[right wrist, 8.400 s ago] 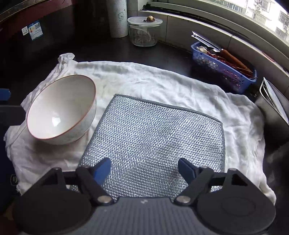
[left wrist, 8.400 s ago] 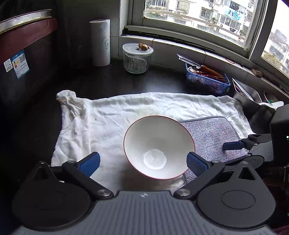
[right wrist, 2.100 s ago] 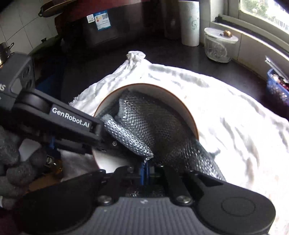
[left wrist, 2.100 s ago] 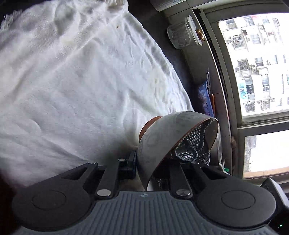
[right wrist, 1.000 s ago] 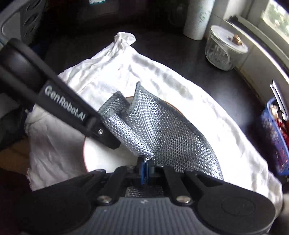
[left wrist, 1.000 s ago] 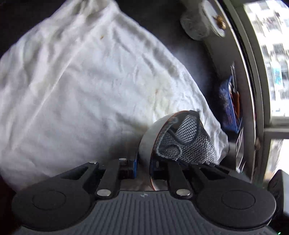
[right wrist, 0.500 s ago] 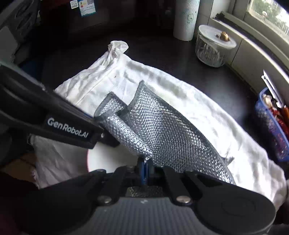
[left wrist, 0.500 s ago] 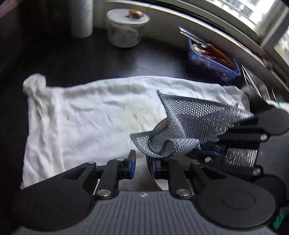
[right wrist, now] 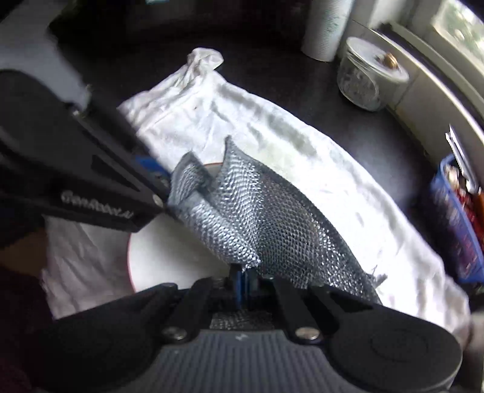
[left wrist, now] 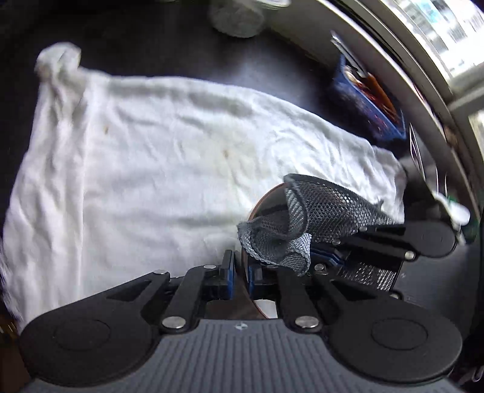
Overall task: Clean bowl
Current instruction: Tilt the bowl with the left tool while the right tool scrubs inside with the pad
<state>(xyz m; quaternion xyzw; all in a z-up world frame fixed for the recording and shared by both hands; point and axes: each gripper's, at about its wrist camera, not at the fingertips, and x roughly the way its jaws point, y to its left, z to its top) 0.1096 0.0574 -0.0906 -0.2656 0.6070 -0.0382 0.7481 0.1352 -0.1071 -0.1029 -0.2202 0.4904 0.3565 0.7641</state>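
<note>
On a dark counter (right wrist: 357,145) spread with a rumpled white cloth (left wrist: 145,157), the left gripper (left wrist: 240,273) was clamped down on the rim of a white, brown-edged bowl (right wrist: 169,257), its blue pads pressed against either side of the wall. The bowl sat tipped over the cloth's near right part, toward the counter's window edge. The right gripper (right wrist: 242,282) was pinched tight on a silver mesh scouring cloth (right wrist: 272,223), which rose crumpled from its jaws and draped across the bowl's mouth, one folded corner lying just beside the left gripper's fingertips. Toward the counter's far edge stood a lidded glass jar (right wrist: 367,81) and a paper towel roll (right wrist: 328,28), while a blue basket (left wrist: 370,104) of utensils sat along the sill beneath the window.
</note>
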